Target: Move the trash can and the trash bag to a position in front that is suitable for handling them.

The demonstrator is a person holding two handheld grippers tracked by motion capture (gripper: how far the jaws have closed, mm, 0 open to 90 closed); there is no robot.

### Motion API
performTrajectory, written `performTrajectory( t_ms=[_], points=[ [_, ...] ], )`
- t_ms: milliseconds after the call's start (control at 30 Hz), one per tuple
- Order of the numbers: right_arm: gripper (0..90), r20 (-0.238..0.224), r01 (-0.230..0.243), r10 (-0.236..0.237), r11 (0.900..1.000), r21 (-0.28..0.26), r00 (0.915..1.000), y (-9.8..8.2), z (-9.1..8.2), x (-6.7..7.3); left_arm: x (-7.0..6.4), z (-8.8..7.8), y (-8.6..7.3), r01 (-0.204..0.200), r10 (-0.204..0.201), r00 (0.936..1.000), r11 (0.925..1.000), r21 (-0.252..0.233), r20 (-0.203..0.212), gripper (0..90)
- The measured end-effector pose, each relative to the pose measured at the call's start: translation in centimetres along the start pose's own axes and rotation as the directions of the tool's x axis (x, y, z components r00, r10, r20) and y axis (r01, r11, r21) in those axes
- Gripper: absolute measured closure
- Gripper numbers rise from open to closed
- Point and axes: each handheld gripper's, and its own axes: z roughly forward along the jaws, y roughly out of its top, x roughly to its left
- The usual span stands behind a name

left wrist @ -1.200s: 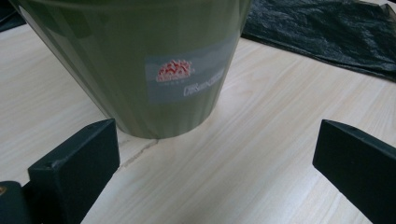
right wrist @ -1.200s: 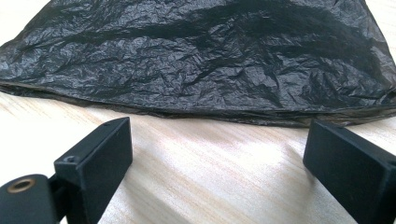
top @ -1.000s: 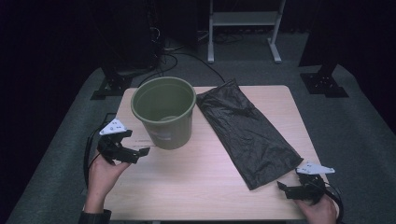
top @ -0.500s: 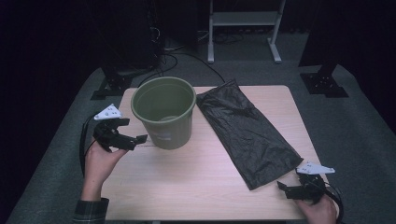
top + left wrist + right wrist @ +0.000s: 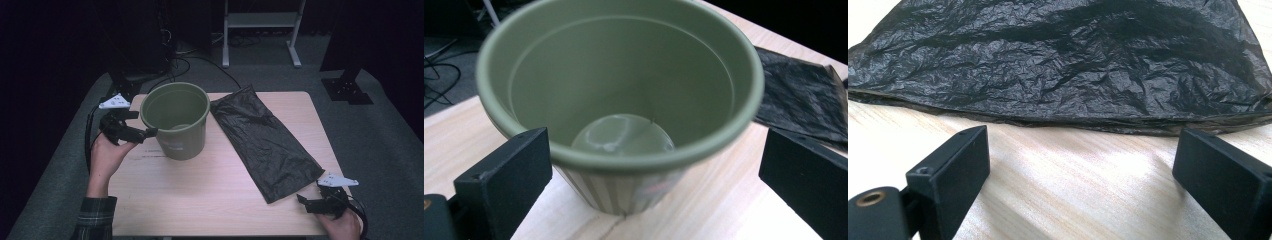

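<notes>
Judging from how things lie, the job of lining the bucket with the bag has barely begun. On the table (image 5: 210, 200) the black bag (image 5: 260, 140) lies flat and spread out, running from beside the bucket toward the near right corner, unopened and not lifted anywhere. To its left the green bucket (image 5: 176, 120) stands upright on the wood, empty, its bare bottom plain in the left gripper view, with nothing draped over its rim.

Next in size, the left gripper (image 5: 148, 133) sits at the bucket's left side with its jaws spread wide; in its own view the near rim of the bucket (image 5: 624, 125) lies between and just beyond the two black pads, and whether a pad touches the wall I cannot tell. It grips nothing. The right gripper (image 5: 302, 199) rests low at the near right corner, jaws also apart and empty, pointed at the closest edge of the bag (image 5: 1058, 70), which lies just ahead of the pads without being between them.

Everything remains to be done: catching the bag's edge, opening it, and seating it inside the bucket.
</notes>
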Motion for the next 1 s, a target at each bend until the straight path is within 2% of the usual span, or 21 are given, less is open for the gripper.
performTrajectory(
  t_ms=[100, 200, 333, 533, 700, 1000],
  points=[
    [6.6, 0.001, 0.002, -0.002, 1.0, -0.002, 1.0, 0.0, 0.0, 0.0, 1.0, 0.5, 0.8, 0.01, -0.01, 0.9999, 0.9999, 0.009, -0.012, 0.0],
    [6.6, 0.0, 0.001, -0.001, 1.0, 0.0, 1.0, 0.0, 0.0, 0.0, 1.3, 0.7, 1.0, 0.014, -0.014, 0.9998, 0.9999, 0.008, -0.017, 0.0],
    [6.6, 0.001, 0.001, -0.001, 1.0, -0.001, 1.0, 0.0, 0.0, 0.0, 2.5, 1.5, 1.2, 0.026, -0.026, 0.9994, 0.9996, 0.015, -0.023, 0.0],
    [6.6, 0.001, 0.001, -0.001, 1.0, 0.0, 1.0, 0.0, 0.0, 0.0, 3.8, 2.3, 1.1, 0.061, -0.061, 0.998, 0.9981, 0.008, -0.016, 0.0],
    [6.6, 0.0, 0.001, -0.001, 1.0, 0.001, 1.0, 0.0, 0.0, 0.0, 5.2, 3.0, 0.8, 0.077, -0.076, 0.9962, 0.9964, 0.033, -0.042, 0.0],
    [6.6, 0.0, 0.001, -0.001, 1.0, 0.0, 1.0, 0.0, 0.0, 0.0, 5.6, 3.3, 0.6, 0.079, -0.076, 0.9962, 0.9953, 0.057, -0.042, 6.2]
  ],
)
